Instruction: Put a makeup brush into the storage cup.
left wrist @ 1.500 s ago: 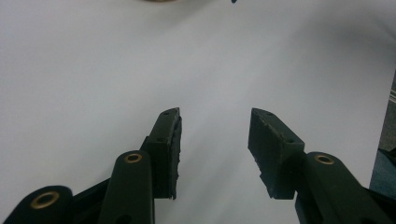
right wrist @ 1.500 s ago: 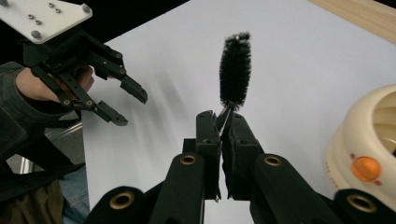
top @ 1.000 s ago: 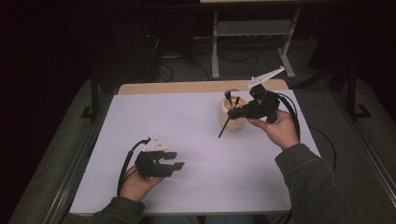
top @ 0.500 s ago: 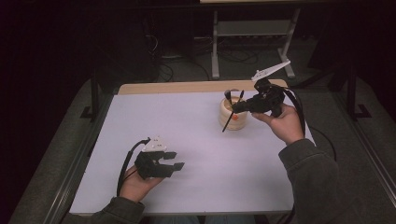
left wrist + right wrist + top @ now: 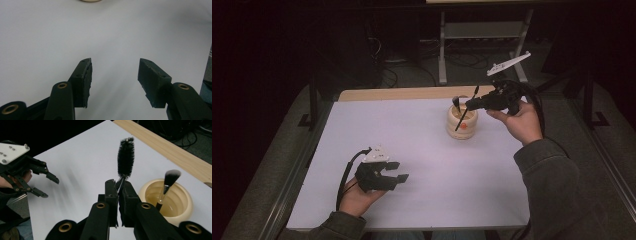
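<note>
A cream ribbed cup [image 5: 463, 125] [image 5: 175, 206] stands at the back right of the white table top [image 5: 412, 135], with a makeup brush [image 5: 455, 101] [image 5: 168, 182] leaning inside it. My right gripper [image 5: 470, 105] [image 5: 119, 185] hovers just right of the cup, shut on the wire stem of a slim black bottle brush [image 5: 125, 156]. In the high view the bottle brush [image 5: 459, 122] slants down across the cup. My left gripper [image 5: 398, 171] [image 5: 113, 67] rests low near the front left, open with nothing between its jaws; it is also seen in the right gripper view [image 5: 47, 185].
A bare wooden strip [image 5: 402, 93] [image 5: 160, 145] runs along the table's far edge. A metal stand [image 5: 482, 35] and cables lie on the dark floor behind. The cup's rim [image 5: 90, 0] peeks in at the top of the left gripper view.
My right gripper has risen and drifted slightly right and back, lifting the bottle brush higher beside the cup. The left gripper has stayed put.
</note>
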The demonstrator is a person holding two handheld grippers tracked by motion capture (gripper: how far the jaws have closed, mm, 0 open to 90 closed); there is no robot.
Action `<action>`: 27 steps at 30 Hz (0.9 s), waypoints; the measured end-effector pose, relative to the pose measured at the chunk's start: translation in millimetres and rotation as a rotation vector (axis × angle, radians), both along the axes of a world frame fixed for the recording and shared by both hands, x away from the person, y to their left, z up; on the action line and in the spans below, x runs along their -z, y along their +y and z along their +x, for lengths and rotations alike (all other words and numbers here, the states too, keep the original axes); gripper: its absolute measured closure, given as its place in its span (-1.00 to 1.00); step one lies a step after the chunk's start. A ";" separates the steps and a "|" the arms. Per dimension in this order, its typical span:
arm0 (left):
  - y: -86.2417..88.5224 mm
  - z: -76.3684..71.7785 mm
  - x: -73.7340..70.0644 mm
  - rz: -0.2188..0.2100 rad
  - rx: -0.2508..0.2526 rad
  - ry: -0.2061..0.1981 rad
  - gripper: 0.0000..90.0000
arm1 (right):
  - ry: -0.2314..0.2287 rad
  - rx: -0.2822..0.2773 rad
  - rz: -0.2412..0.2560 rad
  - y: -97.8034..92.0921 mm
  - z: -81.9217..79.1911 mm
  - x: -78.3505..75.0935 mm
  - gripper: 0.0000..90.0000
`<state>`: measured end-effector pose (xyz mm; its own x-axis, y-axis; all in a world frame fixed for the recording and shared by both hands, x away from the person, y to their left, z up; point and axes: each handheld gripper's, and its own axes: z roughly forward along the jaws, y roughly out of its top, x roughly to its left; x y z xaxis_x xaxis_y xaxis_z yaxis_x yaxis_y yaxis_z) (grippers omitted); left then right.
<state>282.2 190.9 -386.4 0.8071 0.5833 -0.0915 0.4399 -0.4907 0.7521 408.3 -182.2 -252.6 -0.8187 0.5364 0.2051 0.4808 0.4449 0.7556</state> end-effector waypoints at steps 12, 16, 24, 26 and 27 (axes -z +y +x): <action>3.7 -0.2 -1.6 -0.025 -0.026 -0.001 -0.03 | -0.013 0.060 -0.014 -7.2 15.0 -13.4 0.88; 5.0 -0.2 -2.7 -0.025 -0.028 -0.007 -0.03 | -0.017 0.101 -0.019 -11.4 24.3 -19.1 0.88; 6.0 -0.7 -2.9 -0.047 -0.036 0.003 -0.04 | 0.004 0.159 -0.030 -12.3 39.1 -15.4 0.88; 8.5 0.2 -2.9 -0.049 -0.040 0.004 -0.05 | 0.007 0.172 -0.031 -13.1 42.6 -12.7 0.88; 8.5 0.2 -2.9 -0.049 -0.040 0.004 -0.05 | 0.012 0.179 -0.035 -13.0 43.7 -11.9 0.88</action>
